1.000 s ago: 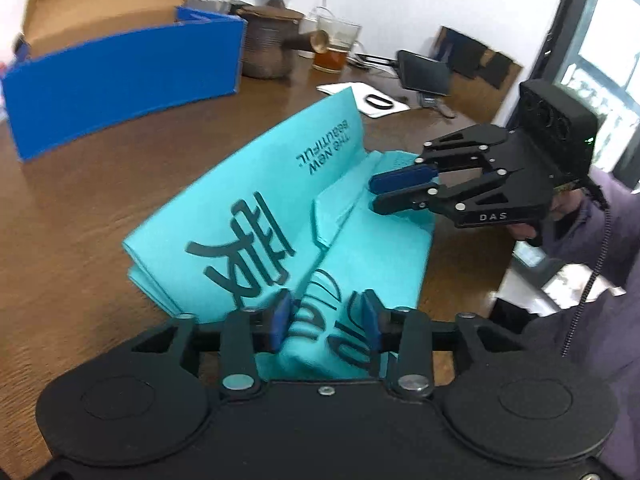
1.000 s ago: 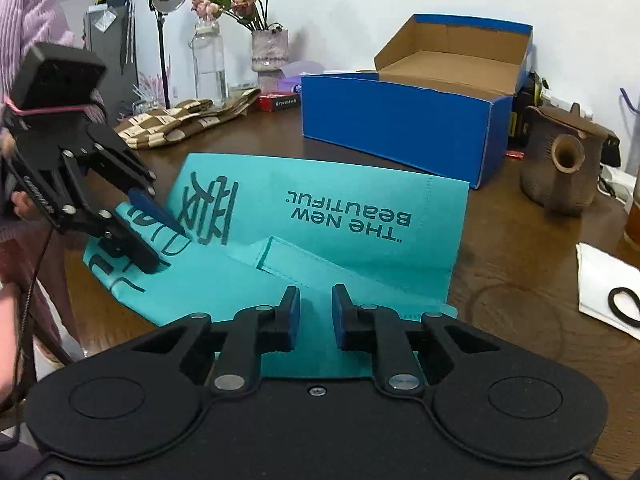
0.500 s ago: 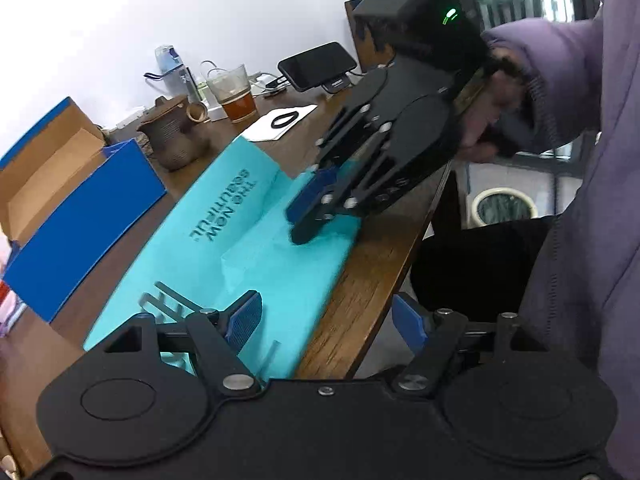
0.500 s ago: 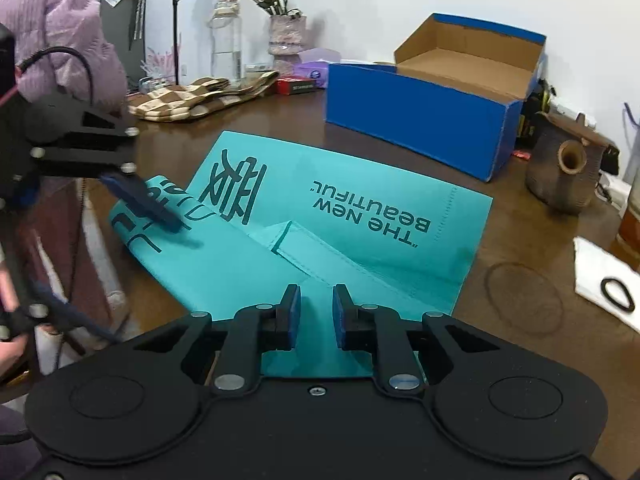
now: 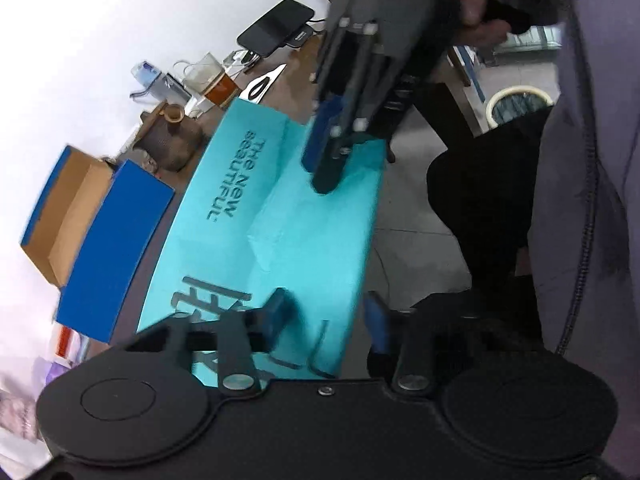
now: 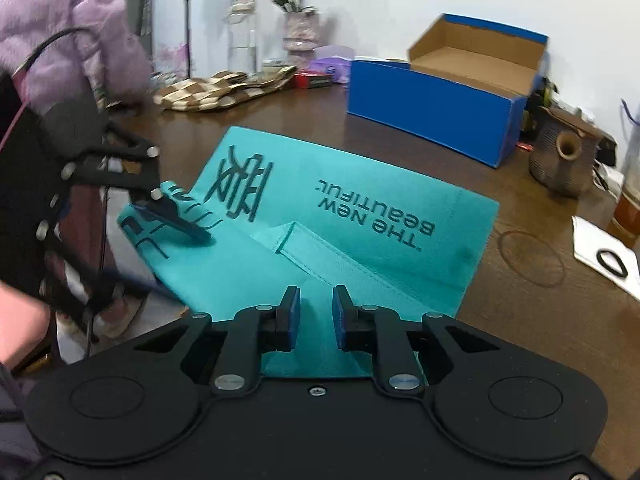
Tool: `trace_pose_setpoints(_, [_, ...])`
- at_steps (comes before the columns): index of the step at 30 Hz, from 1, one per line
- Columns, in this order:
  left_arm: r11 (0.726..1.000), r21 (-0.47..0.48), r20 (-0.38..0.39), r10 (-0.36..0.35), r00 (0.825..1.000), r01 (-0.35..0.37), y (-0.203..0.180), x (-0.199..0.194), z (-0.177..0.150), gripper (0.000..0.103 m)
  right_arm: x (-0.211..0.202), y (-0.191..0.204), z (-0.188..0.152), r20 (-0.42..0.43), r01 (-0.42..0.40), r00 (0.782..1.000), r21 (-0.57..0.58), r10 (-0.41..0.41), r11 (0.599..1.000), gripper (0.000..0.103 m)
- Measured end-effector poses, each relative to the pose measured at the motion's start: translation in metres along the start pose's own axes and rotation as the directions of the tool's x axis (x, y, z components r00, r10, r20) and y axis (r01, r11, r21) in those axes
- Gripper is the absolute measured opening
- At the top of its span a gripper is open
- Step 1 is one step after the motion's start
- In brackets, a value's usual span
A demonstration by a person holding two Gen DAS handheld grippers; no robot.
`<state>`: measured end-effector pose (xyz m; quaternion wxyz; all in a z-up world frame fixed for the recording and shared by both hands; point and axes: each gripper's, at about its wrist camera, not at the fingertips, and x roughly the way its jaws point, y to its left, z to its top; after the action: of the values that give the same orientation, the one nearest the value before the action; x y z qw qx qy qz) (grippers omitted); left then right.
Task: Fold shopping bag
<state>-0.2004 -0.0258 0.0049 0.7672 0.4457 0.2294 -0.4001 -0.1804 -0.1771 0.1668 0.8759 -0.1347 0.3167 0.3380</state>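
Note:
A teal shopping bag (image 6: 360, 216) printed "THE NEW BEAUTIFUL" lies flat on the brown table, its near long side folded over, with a handle strap on top. It also shows in the left wrist view (image 5: 260, 216). My left gripper (image 5: 330, 322) is open, its jaws straddling the bag's end at the table edge; in the right wrist view (image 6: 176, 236) one finger lies on top of the bag. My right gripper (image 6: 316, 314) has a narrow gap between its pads and sits over the bag's other end; it also shows in the left wrist view (image 5: 324, 152).
An open blue shoe box (image 6: 440, 96) stands behind the bag. A brown ceramic pot (image 6: 564, 160), a glass of tea (image 5: 216, 84), a white paper with a black ring (image 6: 608, 256), a checkered cloth (image 6: 216, 92) and flower vases (image 6: 296, 32) sit around it. The table edge is on my side.
My left gripper has opened wide and swung off the table edge, now straddling the bag's end. The right gripper has stayed over the other end.

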Motion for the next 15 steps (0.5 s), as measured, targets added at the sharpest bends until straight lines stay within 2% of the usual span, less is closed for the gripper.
trace_pose_setpoints(1, [1.000,-0.012,0.004,-0.026,1.000,0.026,0.005,0.001,0.000,0.037,-0.003,0.003,-0.002,0.005,-0.001,1.000,-0.057,0.002,0.998,0.020])
trace_pose_setpoints(3, [0.996,-0.032,0.007,-0.079,0.997,0.079,0.014,0.002,-0.001,0.037,-0.010,0.008,-0.005,0.016,-0.003,1.000,-0.170,0.006,0.986,0.029])
trace_pose_setpoints(5, [0.991,-0.041,0.003,-0.125,0.992,0.125,0.021,0.002,0.000,0.037,-0.017,0.014,-0.008,0.025,-0.003,1.000,-0.280,0.011,0.960,0.043])
trace_pose_setpoints(7, [0.987,-0.042,-0.001,-0.152,0.988,0.152,0.025,0.004,0.001,0.037,-0.024,0.020,-0.011,0.034,-0.003,0.999,-0.387,0.017,0.922,0.051])
trace_pose_setpoints(11, [0.984,-0.029,-0.010,-0.175,0.984,0.175,0.026,0.005,0.002,0.037,-0.035,0.031,-0.018,0.047,0.006,0.999,-0.585,0.027,0.811,0.053])
trace_pose_setpoints(14, [0.983,-0.031,-0.009,-0.182,0.983,0.182,0.026,0.008,0.003,0.037,-0.022,0.043,-0.028,0.033,0.046,0.999,-0.716,-0.031,0.697,0.052])
trace_pose_setpoints(15, [0.983,-0.033,-0.008,-0.179,0.984,0.179,0.026,0.008,0.003,0.037,-0.018,0.044,-0.031,0.037,0.053,0.999,-0.737,-0.039,0.674,0.052])
